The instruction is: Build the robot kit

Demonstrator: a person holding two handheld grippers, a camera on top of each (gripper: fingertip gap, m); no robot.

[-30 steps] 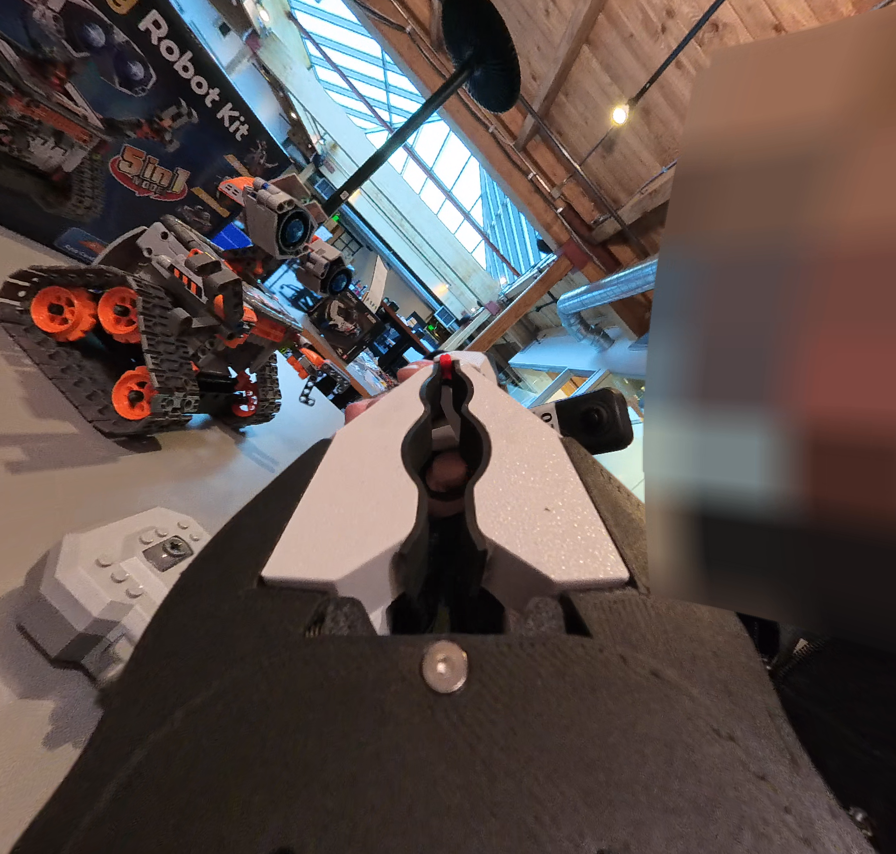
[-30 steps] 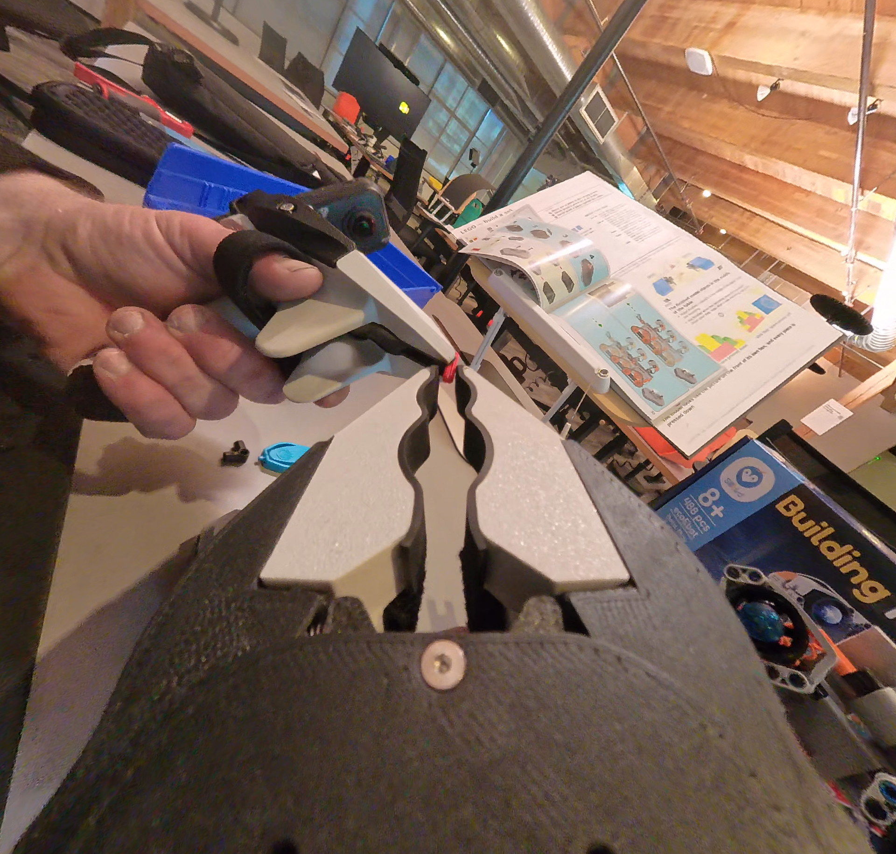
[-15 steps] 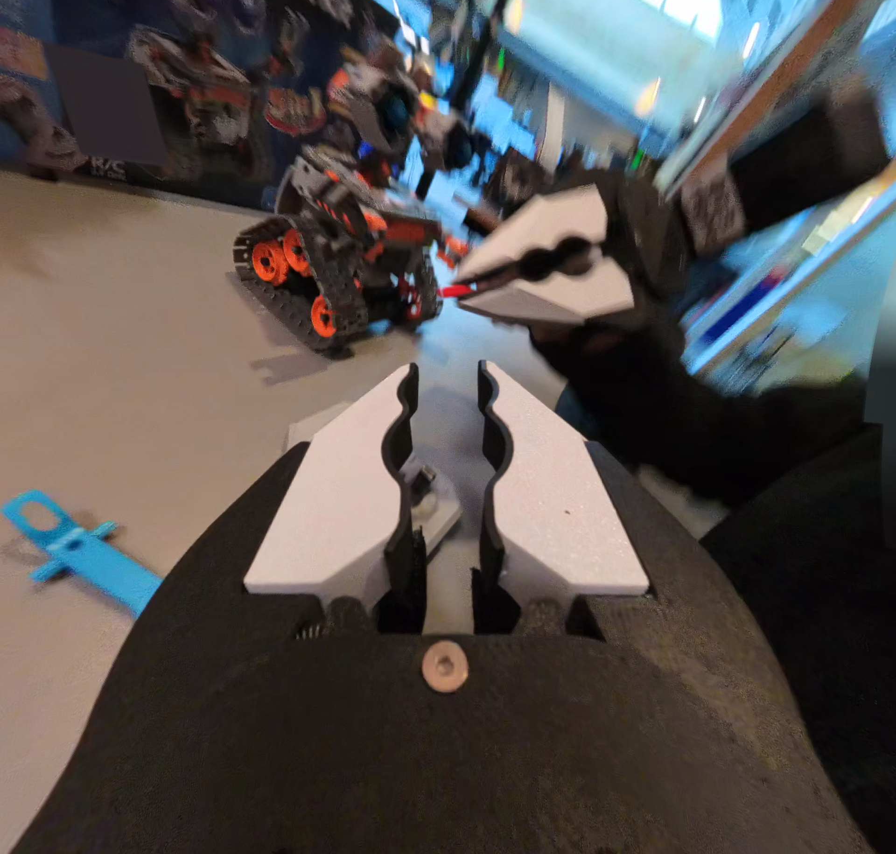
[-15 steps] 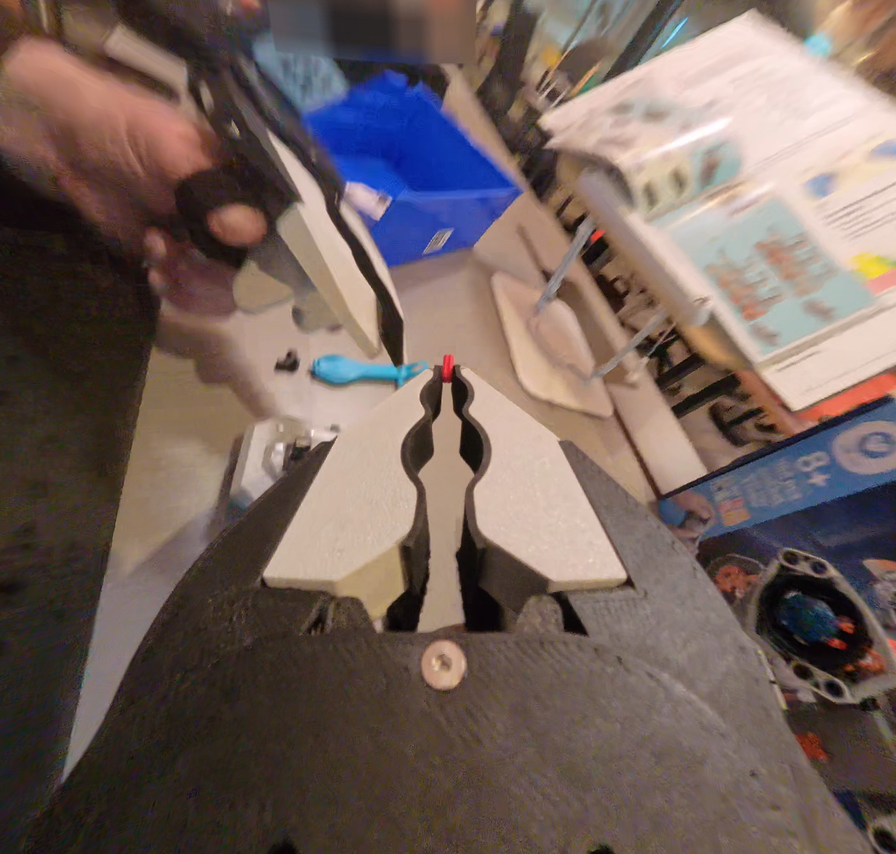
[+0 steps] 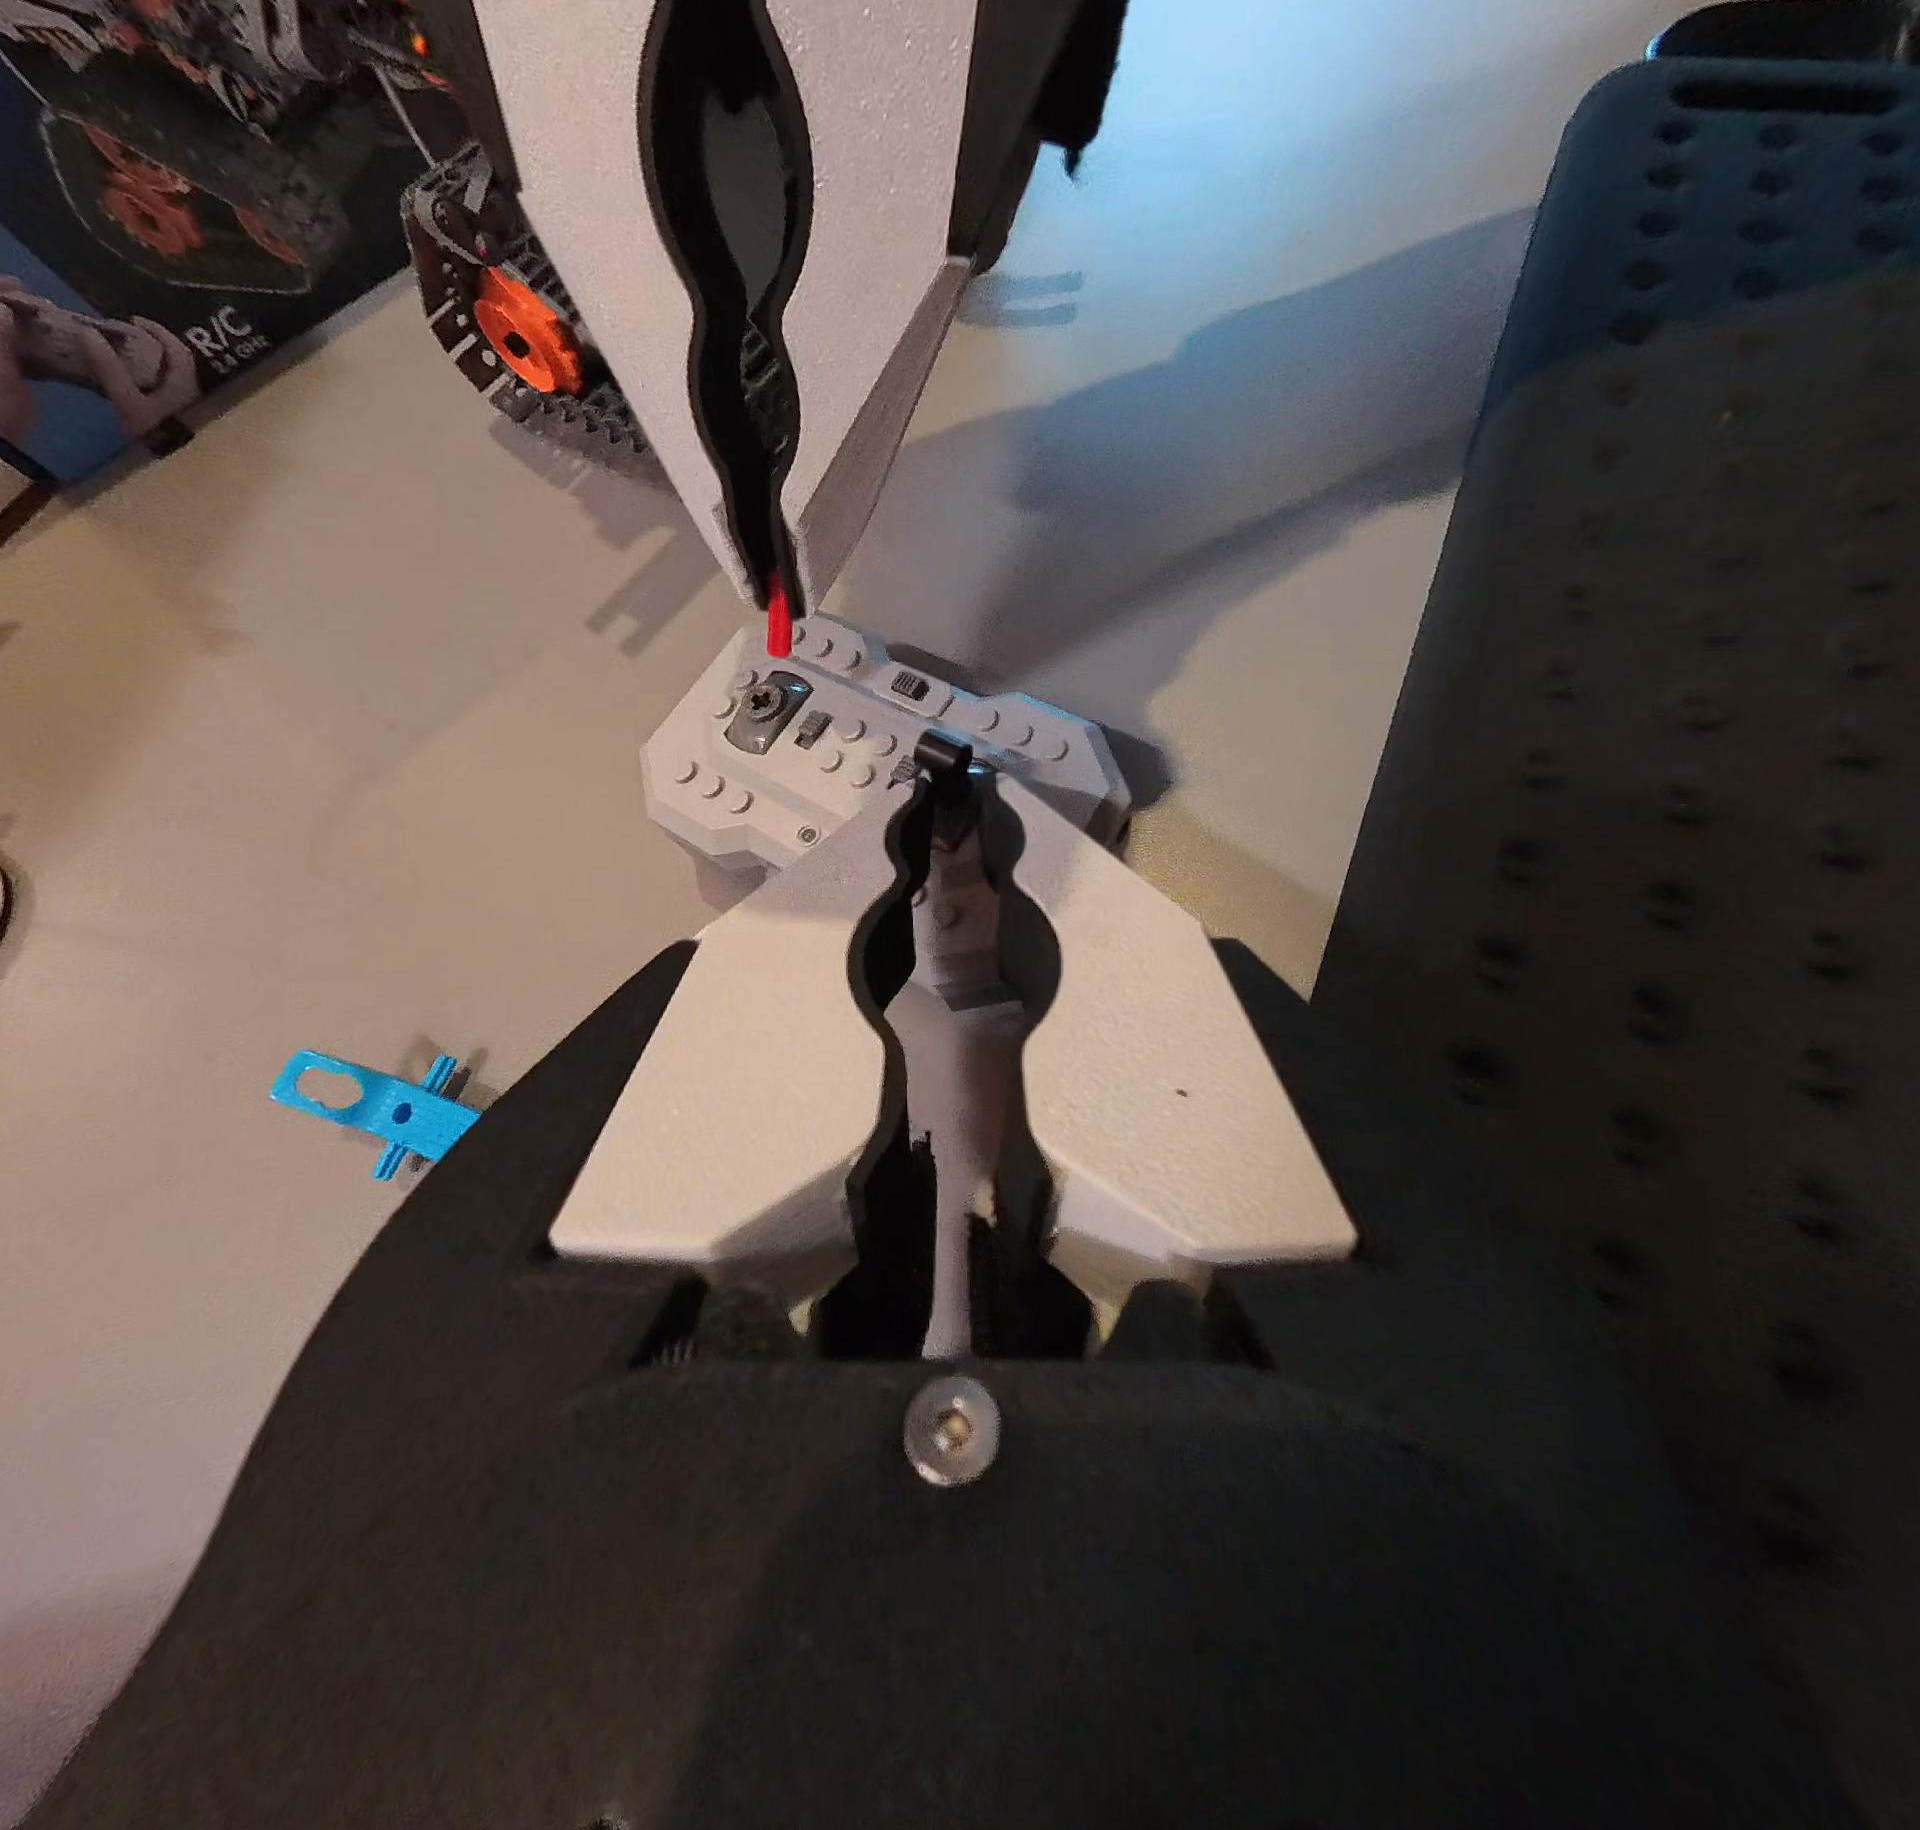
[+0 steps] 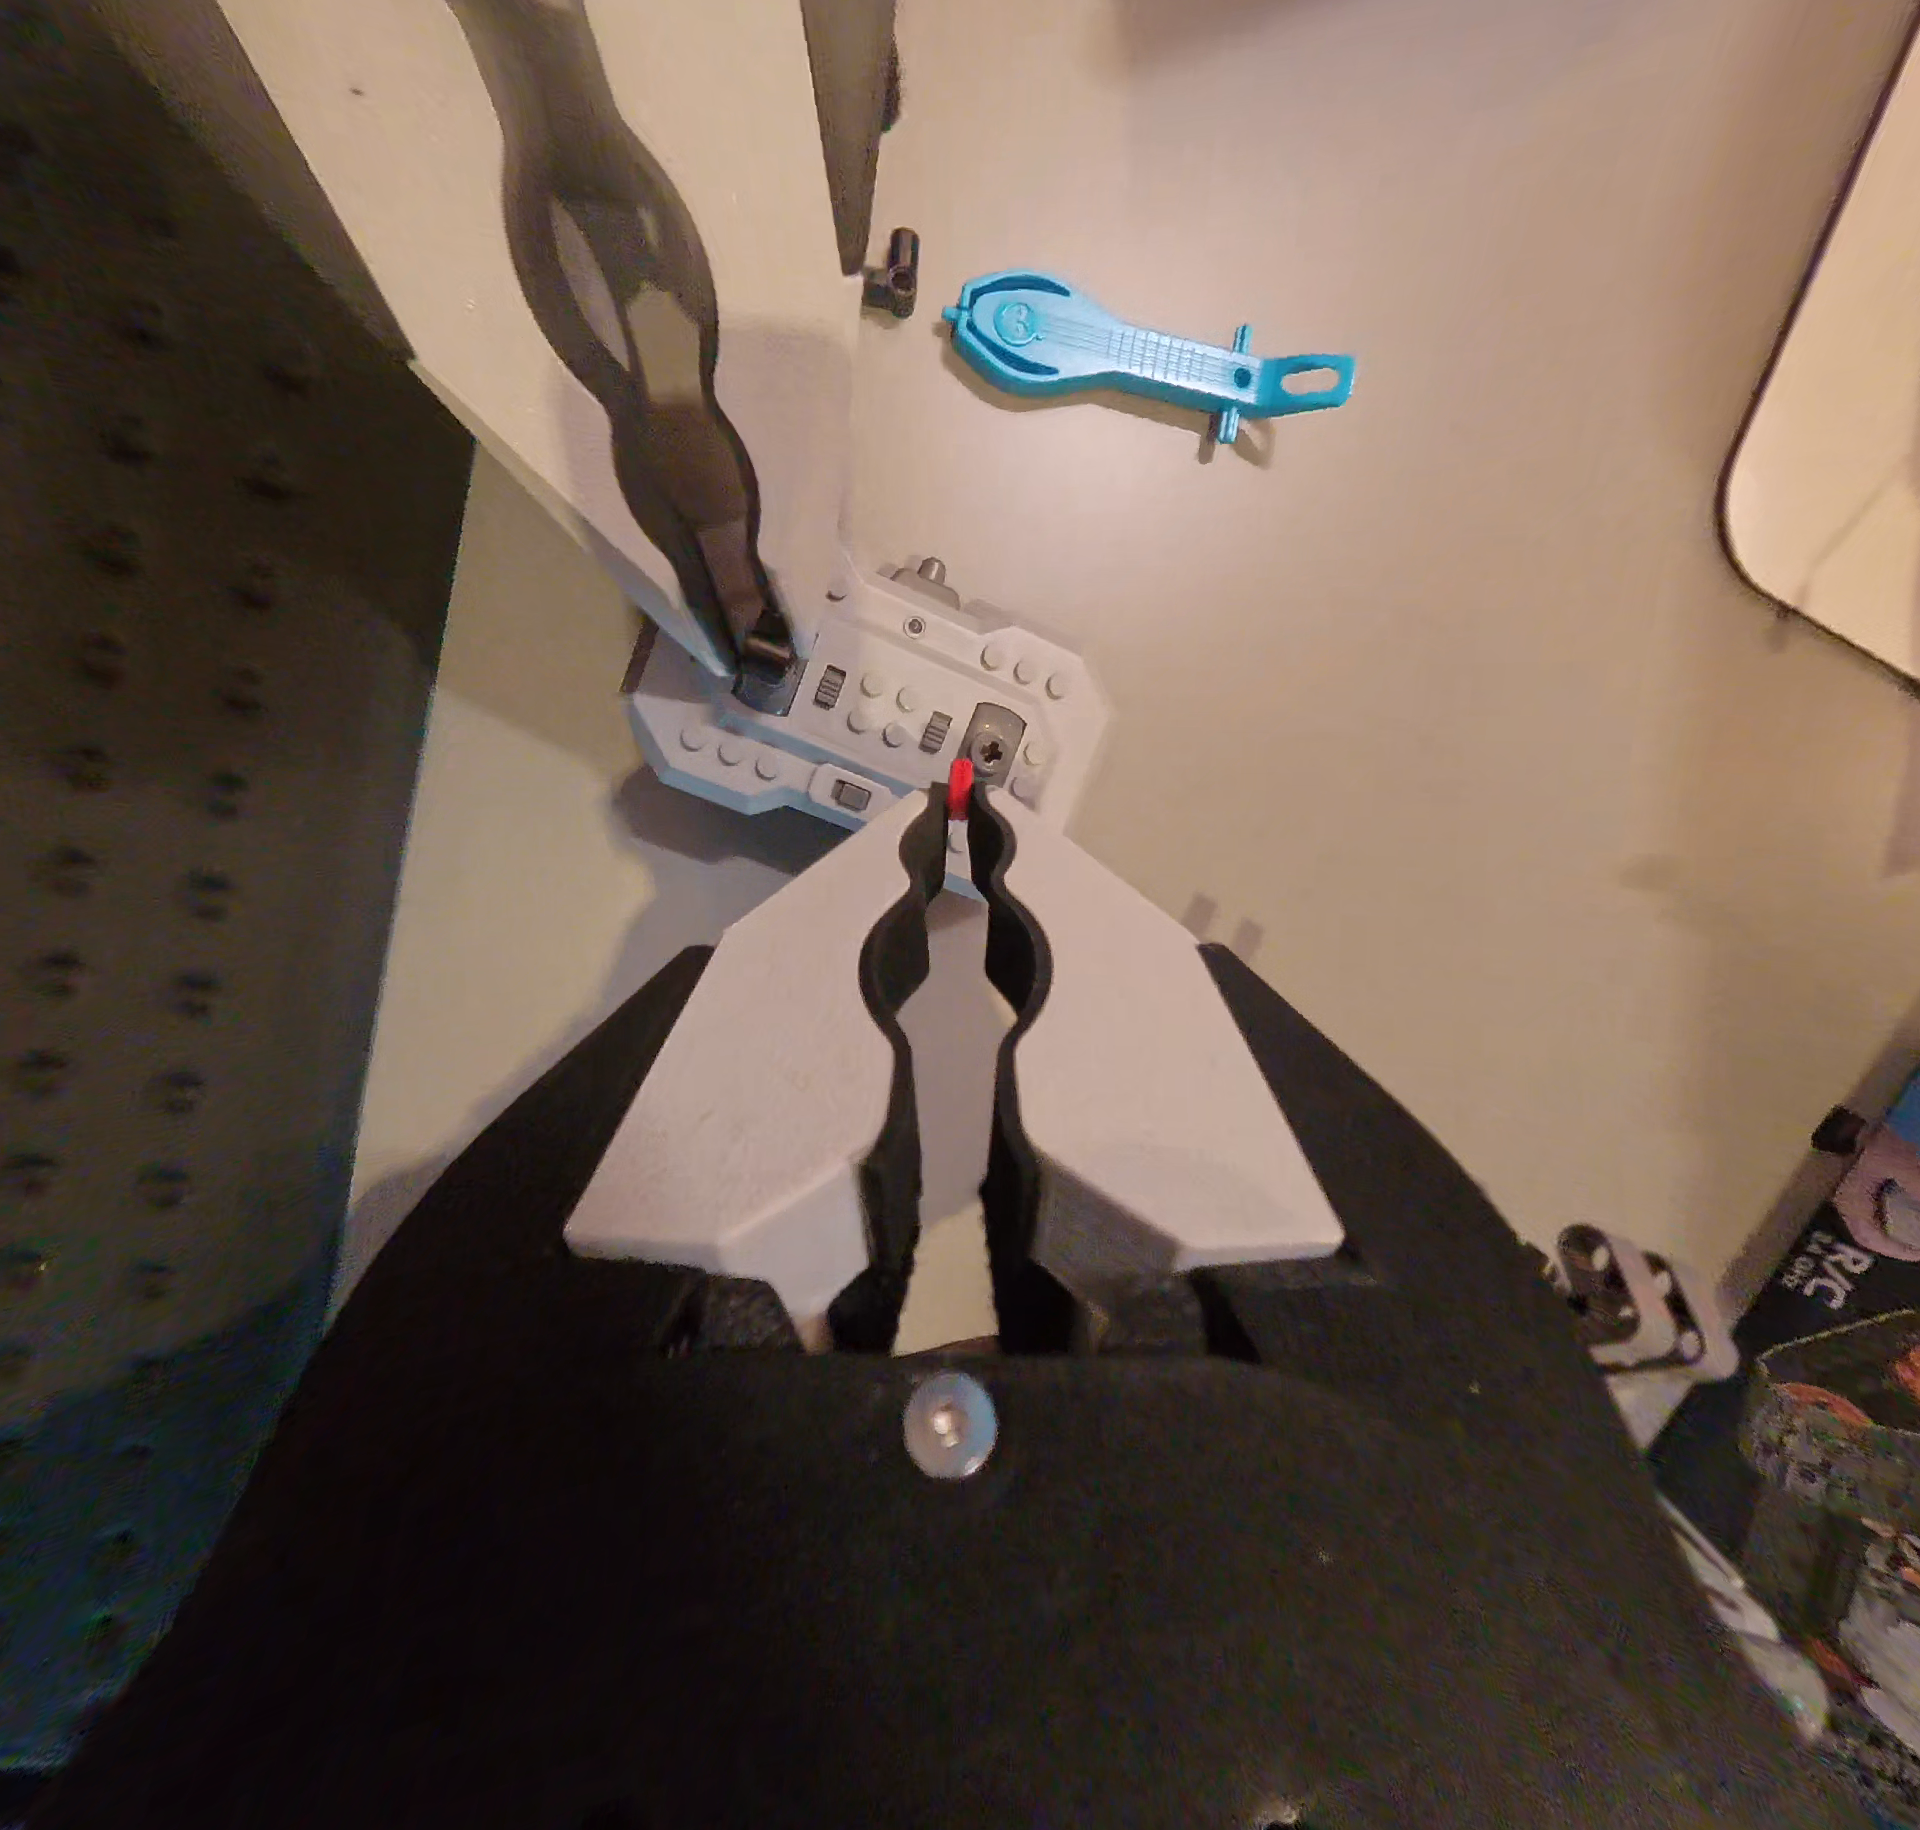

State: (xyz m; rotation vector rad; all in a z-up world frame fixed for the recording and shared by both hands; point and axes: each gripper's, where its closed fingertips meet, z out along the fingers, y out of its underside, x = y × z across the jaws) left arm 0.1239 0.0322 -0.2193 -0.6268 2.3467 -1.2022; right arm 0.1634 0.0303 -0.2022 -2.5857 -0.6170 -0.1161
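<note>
A grey studded control block (image 5: 727, 793) lies on the pale table. My left gripper (image 5: 940, 783) is at the block's near end, shut on a small black connector piece (image 5: 945, 754) that stands on it. The right wrist view shows the same gripper (image 6: 758, 648) with the black piece (image 6: 767, 650) between its tips. My right gripper (image 6: 961, 814) is shut on a small red pin (image 6: 961, 783). It holds the pin just beside the cross-shaped socket (image 6: 992, 726) at the block's (image 6: 935, 658) other end. In the left wrist view it (image 5: 774, 585) comes down from above with the pin (image 5: 777, 629).
A blue lever tool (image 6: 1122, 352) and a loose black connector (image 6: 899, 268) lie on the table beyond the block. A tracked model with orange wheels (image 5: 499, 326) and its box (image 5: 125, 222) stand behind. A dark perforated surface (image 5: 1714, 741) rises beside the left gripper. My right fingertips sit around 5 centimetres from my left ones.
The red pin passed from the left gripper to the right one in the air. The left gripper opened, both swung down to the grey block, and the left closed on the black piece.
</note>
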